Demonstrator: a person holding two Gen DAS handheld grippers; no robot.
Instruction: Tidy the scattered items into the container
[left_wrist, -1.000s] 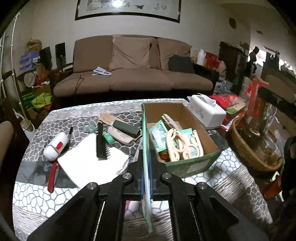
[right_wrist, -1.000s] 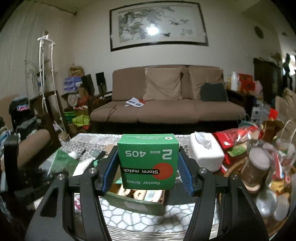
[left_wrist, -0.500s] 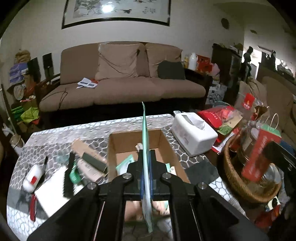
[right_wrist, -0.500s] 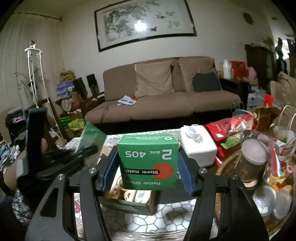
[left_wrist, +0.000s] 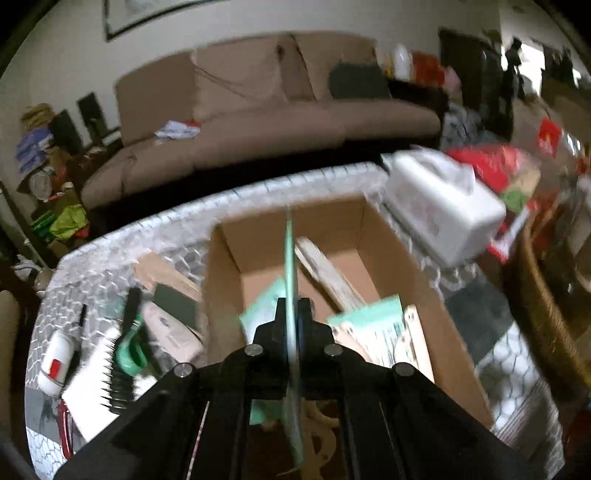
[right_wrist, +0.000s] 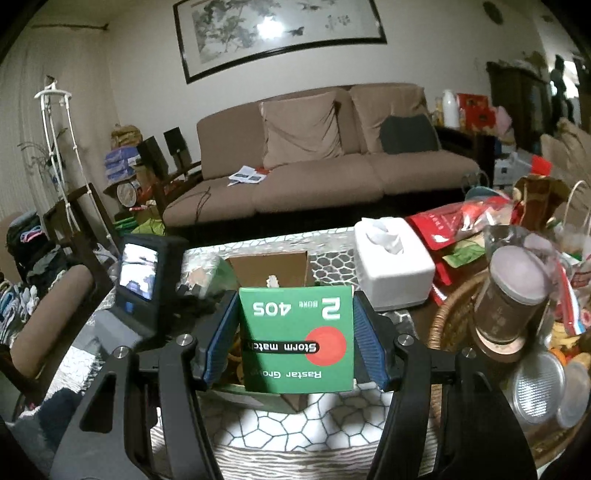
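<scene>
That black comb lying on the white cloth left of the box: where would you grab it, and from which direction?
Probably by its plain spine, from above. The black comb lies flat on the white cloth with its teeth pointing sideways, so fingers set across the narrow back should close on solid plastic, not on teeth. The picture is blurred, so its exact outline is uncertain.

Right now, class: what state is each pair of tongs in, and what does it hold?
Left tongs: shut on a thin green packet, edge-on over the cardboard box.
Right tongs: shut on a green matchbox.
</scene>
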